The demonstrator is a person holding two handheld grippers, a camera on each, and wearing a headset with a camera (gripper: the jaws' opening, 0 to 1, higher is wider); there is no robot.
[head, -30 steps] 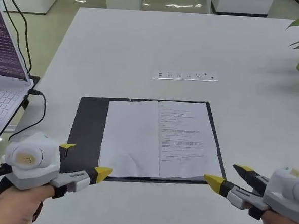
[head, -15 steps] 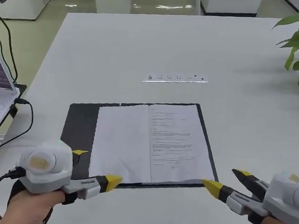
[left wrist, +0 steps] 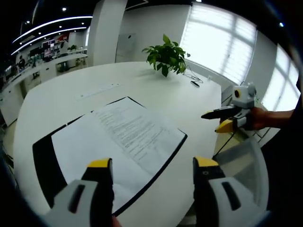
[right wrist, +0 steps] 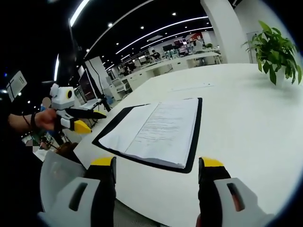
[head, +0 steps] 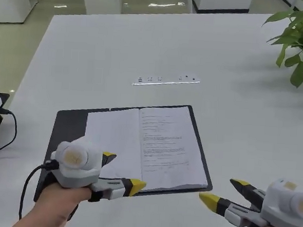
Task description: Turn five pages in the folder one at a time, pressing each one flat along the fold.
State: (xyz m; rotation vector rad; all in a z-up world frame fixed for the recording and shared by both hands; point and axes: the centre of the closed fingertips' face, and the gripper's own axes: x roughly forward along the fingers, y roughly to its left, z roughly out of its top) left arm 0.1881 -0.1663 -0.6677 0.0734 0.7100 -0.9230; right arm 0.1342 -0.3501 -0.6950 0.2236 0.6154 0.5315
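The left gripper [head: 123, 171], its yellow-tipped jaws standing wide apart and gripping nothing, is hovering over the near edge of the folder [head: 71, 126], held by a hand [head: 58, 208] at the bottom left of the head view. The right gripper [head: 224, 191] is likewise gaping open and empty, hanging above the bare table [head: 236, 72] just off the folder's near right corner, its tips pointing toward the folder. The black folder is lying open and flat near the person's side of the white table. A blank page [head: 111, 139] is showing on its left side and a printed page [head: 165, 145] on its right, the two meeting at the fold down the middle. Beyond the folder a strip of sockets [head: 166, 81] is sitting in the tabletop, a leafy green plant [head: 295, 40] is reaching in at the far right, and a black cable [head: 14, 131] is looping at the table's left edge
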